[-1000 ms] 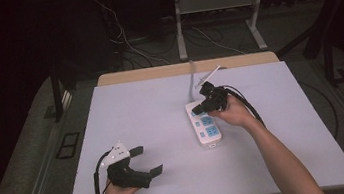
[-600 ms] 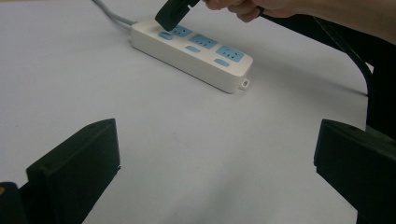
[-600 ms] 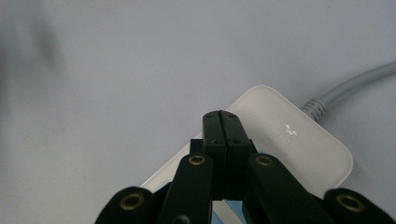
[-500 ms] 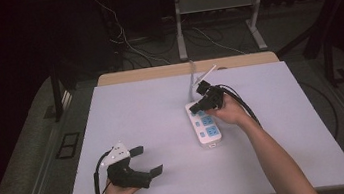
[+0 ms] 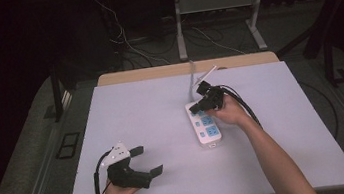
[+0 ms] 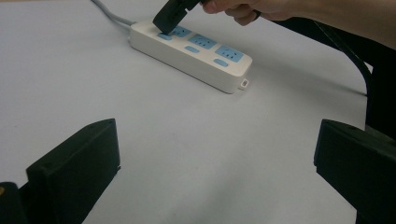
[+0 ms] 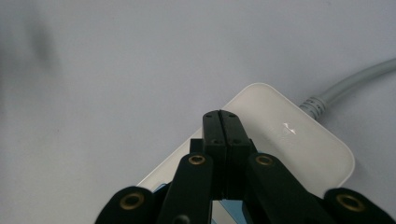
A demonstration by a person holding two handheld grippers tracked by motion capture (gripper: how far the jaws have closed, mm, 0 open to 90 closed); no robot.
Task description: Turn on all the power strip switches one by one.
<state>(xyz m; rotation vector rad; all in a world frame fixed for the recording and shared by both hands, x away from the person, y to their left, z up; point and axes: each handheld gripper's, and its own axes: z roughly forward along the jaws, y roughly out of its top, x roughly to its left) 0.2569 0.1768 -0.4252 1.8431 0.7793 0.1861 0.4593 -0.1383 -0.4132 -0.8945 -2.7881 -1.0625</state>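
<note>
1. Right now my right claw (image 5: 200,104) has its jaws pressed flat together with nothing held between them, and its closed tip is down on the power strip (image 5: 205,125) at the cable end.
2. In the left gripper view that tip rests on the small blue switch (image 6: 164,36) beside the first socket, so I judge the step in hand to be pressing that switch.
3. Whether the switch has actually clicked over I cannot tell; no indicator light or rocker position is clear enough to read.
4. The strip lies directly under my right claw on the worktop (image 5: 154,129), its grey cable (image 7: 348,84) running off beyond the tip toward the far edge, and its other two sockets trailing back toward my wrist.
5. The remaining two blue switches, one (image 6: 190,48) just behind the tip and the other (image 6: 220,62) nearer the strip's free end, have nothing on them, so if all three are to be pressed I reckon about two thirds of the work is left.
6. My left claw (image 5: 143,160) is spread wide and holds nothing, sitting low over bare worktop well apart from the strip, which lies ahead of it and off to its right.
7. Nothing is plugged into any socket.
</note>
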